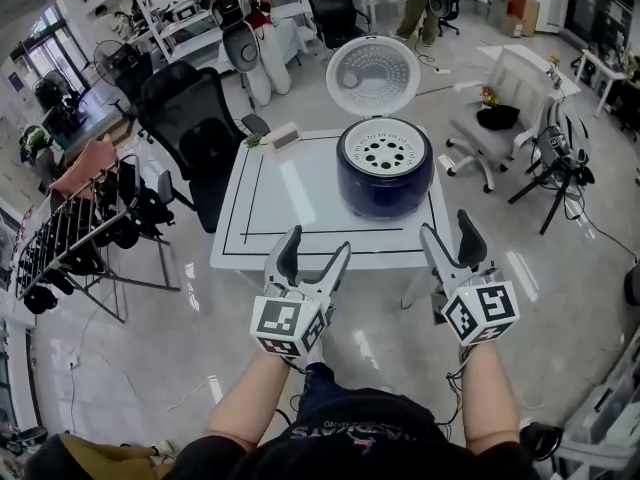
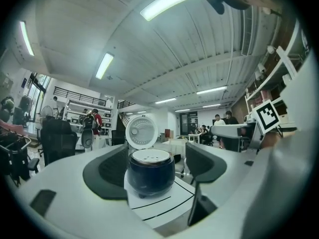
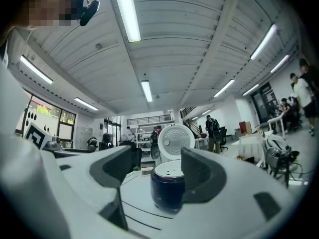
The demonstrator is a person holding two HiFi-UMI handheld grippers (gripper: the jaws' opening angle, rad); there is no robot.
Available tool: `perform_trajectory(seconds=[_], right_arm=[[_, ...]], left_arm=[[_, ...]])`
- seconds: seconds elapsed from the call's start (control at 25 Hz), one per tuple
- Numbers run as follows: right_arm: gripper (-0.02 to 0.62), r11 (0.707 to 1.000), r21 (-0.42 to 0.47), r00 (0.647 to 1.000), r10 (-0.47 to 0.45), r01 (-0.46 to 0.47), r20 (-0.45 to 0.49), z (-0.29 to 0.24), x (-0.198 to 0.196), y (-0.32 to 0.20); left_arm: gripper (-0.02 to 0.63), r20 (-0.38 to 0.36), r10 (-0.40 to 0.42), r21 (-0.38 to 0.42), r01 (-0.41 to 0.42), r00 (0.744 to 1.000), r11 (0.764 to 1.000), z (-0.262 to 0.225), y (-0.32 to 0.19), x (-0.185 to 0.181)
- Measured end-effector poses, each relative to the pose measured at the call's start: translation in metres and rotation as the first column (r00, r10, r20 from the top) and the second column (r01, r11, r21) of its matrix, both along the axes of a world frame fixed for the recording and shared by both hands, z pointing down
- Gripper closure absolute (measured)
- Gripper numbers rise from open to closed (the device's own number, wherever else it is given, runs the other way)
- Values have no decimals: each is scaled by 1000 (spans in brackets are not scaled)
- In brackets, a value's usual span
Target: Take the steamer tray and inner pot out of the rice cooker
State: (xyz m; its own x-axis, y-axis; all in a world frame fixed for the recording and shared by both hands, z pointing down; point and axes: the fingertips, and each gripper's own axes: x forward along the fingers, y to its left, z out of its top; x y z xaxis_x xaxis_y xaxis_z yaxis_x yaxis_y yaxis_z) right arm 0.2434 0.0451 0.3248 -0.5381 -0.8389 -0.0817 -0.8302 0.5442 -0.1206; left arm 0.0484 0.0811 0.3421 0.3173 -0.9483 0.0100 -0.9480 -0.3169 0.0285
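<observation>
The left gripper point(image 1: 318, 243) and right gripper point(image 1: 448, 224) gape wide, empty, short of one rice cooker point(image 1: 385, 183) holding one steamer tray point(image 1: 384, 150).

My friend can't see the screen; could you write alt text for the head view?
A dark blue rice cooker, lid up and a white steamer tray inside, stands on a white table. Nearer the camera, a person holds the left gripper and right gripper, both open and empty.
</observation>
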Motion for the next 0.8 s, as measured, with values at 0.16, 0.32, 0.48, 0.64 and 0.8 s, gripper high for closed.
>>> perform_trajectory(seconds=[0.16,0.32,0.48,0.64,0.8], right_arm=[[299,998,-21,998,66,-66,-7,3,-17,-37],[299,992,-42,993,117,-118,-23,6,-44,-76],[299,983,-59,984,175,-176,-29,7,-66,-109],[299,969,-78,972,231,-233,-38,10,-83,-134],[299,954,-90,958,282,-285,-46,11,-99,-149]], left_arm=[[258,-8,47,-15,-48,999,999,4,-41,-27],[256,-10,104,-28,-105,994,994,4,-87,-53],[258,-15,170,-39,-170,985,985,5,-129,-72],[258,-20,235,-58,-235,972,970,8,-162,-84],[258,-26,291,-60,-292,956,954,6,-187,-96]])
